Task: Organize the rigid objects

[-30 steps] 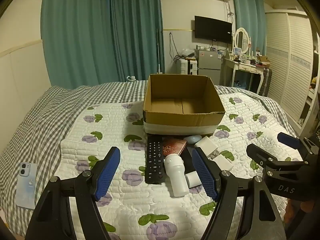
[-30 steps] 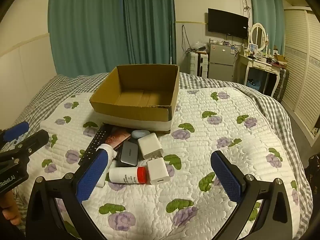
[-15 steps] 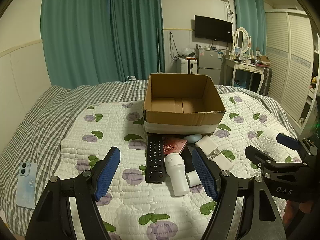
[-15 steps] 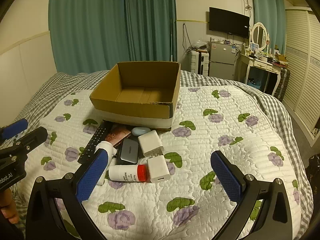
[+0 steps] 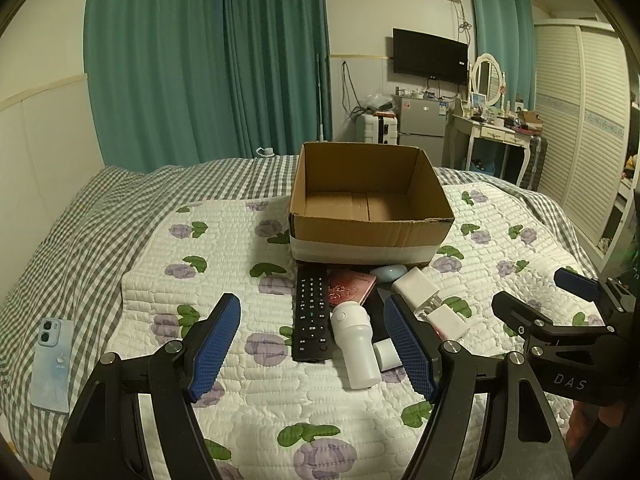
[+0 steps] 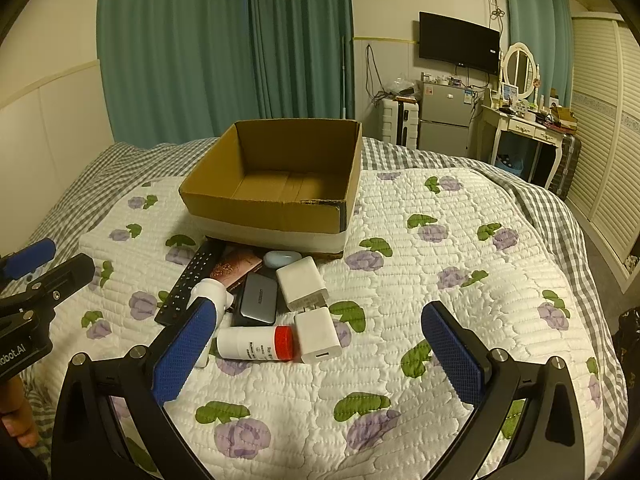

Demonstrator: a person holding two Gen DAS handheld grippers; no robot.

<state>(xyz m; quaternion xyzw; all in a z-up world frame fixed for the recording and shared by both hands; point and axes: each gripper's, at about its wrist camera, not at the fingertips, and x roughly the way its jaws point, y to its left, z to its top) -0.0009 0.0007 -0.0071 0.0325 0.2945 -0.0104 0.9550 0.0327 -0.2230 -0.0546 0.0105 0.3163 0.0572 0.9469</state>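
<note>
An empty cardboard box (image 5: 370, 236) (image 6: 280, 216) stands on the quilted bed. In front of it lie a black remote (image 5: 311, 314) (image 6: 188, 286), a pink booklet (image 5: 350, 288), a white bottle (image 5: 357, 344), a light-blue case (image 6: 282, 258), a grey device (image 6: 258, 298), a large white charger (image 6: 300, 282), a small white charger (image 6: 319, 334) and a red-capped white bottle (image 6: 256, 343). My left gripper (image 5: 314, 344) is open and empty, above the remote and white bottle. My right gripper (image 6: 316, 354) is open and empty, just short of the red-capped bottle and small charger.
A light-blue phone (image 5: 52, 364) lies on the checked sheet at the bed's left edge. Beyond the bed are teal curtains (image 5: 208, 72), a small fridge (image 5: 422, 124), a dressing table (image 5: 496, 128) and a louvred wardrobe (image 5: 580, 128).
Both grippers have eased slightly nearer the pile of objects. Nothing was picked up or moved.
</note>
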